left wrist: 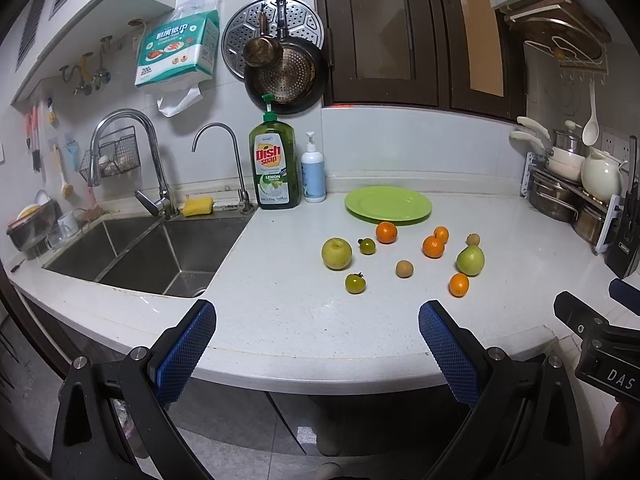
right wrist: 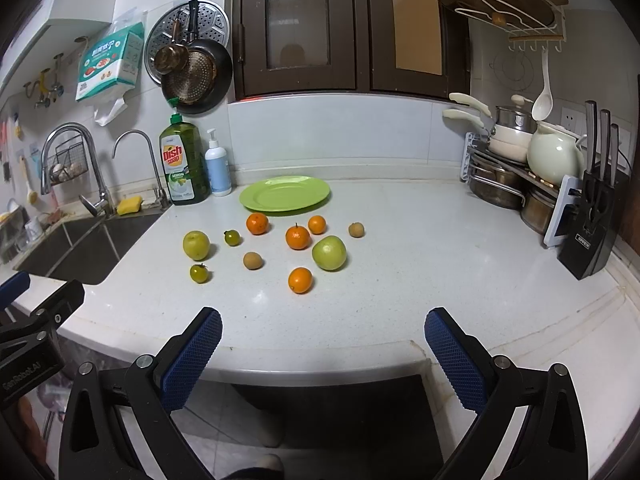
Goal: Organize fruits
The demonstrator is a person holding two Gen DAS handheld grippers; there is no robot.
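Note:
A green plate (left wrist: 388, 204) (right wrist: 285, 194) lies empty at the back of the white counter. In front of it lie loose fruits: a yellow-green apple (left wrist: 337, 253) (right wrist: 196, 245), a green pear-like fruit (left wrist: 470, 260) (right wrist: 329, 253), several oranges, the nearest (left wrist: 459, 284) (right wrist: 300, 279), two small green tomatoes (left wrist: 355, 283) (right wrist: 199, 273) and two small brown fruits (left wrist: 404, 269) (right wrist: 253, 260). My left gripper (left wrist: 316, 316) is open and empty at the counter's front edge. My right gripper (right wrist: 322, 324) is open and empty beside it, right of the left one.
A double sink (left wrist: 152, 252) with taps is at the left. A dish soap bottle (left wrist: 275, 160) and white pump bottle (left wrist: 313, 174) stand behind the plate. A pot rack (right wrist: 516, 168) and knife block (right wrist: 596, 224) stand at the right.

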